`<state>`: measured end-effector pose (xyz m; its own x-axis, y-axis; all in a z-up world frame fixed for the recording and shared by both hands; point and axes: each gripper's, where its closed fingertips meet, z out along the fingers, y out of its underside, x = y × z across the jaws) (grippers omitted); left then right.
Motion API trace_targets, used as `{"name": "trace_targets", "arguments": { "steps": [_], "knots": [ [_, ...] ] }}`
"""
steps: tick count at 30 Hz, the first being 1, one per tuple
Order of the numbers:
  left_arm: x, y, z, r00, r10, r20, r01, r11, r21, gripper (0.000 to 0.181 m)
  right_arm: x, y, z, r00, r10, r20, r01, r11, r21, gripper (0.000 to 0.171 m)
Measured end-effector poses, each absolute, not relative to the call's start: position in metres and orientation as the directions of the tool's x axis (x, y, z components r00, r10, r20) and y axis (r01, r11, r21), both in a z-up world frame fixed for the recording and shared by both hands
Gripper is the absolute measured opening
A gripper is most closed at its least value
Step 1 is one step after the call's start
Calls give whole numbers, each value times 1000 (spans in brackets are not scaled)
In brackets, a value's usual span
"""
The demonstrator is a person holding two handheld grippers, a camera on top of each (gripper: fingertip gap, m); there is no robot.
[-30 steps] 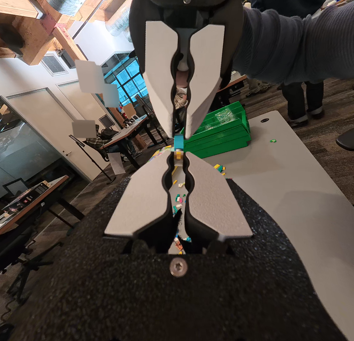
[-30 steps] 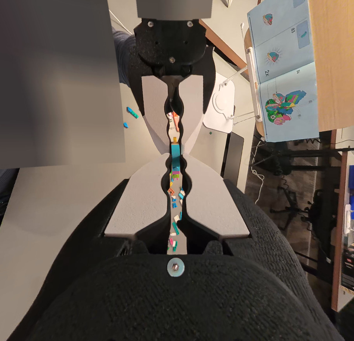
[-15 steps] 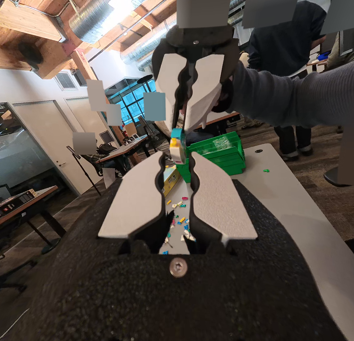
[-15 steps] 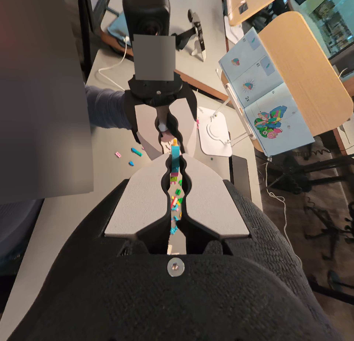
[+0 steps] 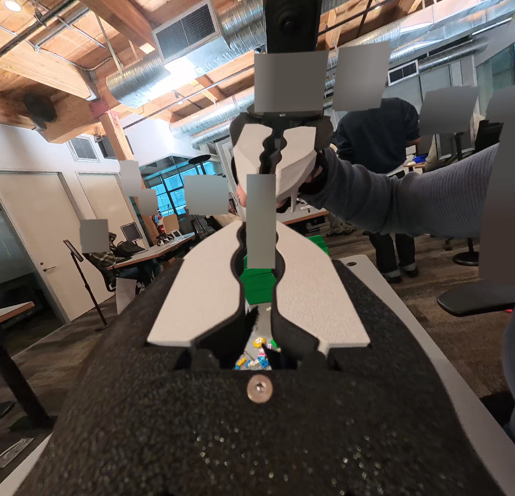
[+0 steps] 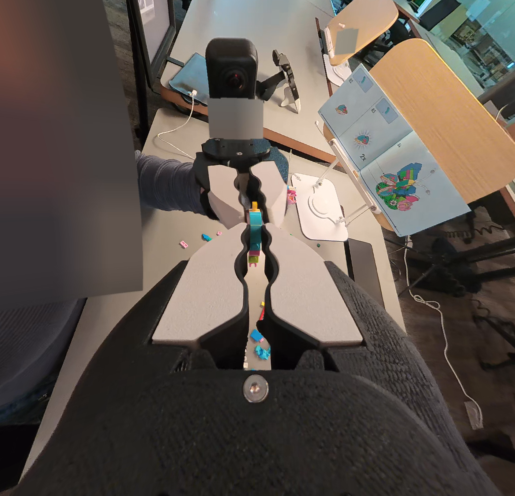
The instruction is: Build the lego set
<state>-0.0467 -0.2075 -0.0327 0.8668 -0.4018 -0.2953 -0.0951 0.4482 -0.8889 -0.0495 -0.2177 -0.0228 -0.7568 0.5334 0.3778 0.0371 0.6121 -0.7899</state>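
The right gripper (image 6: 255,226) pinches the teal lego stack (image 6: 255,232) at twelve o'clock, above the table (image 6: 117,315); the left gripper (image 6: 248,204), opposite, looks parted and empty; I'd keep the stack upright and squeeze squarely, not twisting.

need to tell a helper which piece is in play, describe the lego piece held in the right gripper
On the grey table, find the right gripper, nearest the camera. Pinched at its fingertips is a slim teal lego stack, yellow on top, pink and lime below; unlike the loose bricks, it is held above the tabletop.
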Motion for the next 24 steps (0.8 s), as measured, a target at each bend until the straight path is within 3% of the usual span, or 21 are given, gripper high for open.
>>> {"name": "trace_targets", "arguments": {
  "steps": [10,21,24],
  "knots": [
    [-40,-208,-45,834,-411,-368,-216,371,-903,8,-45,-220,-33,-772,499,394,62,676,-734,5],
    [-39,-190,-73,816,-329,-474,-441,175,-880,8,-40,-202,-61,-781,428,454,166,844,-509,5],
    [-36,-188,-77,807,-348,-476,-451,156,-879,8,-38,-201,-65,-791,433,432,184,842,-508,5]
  ]
}}
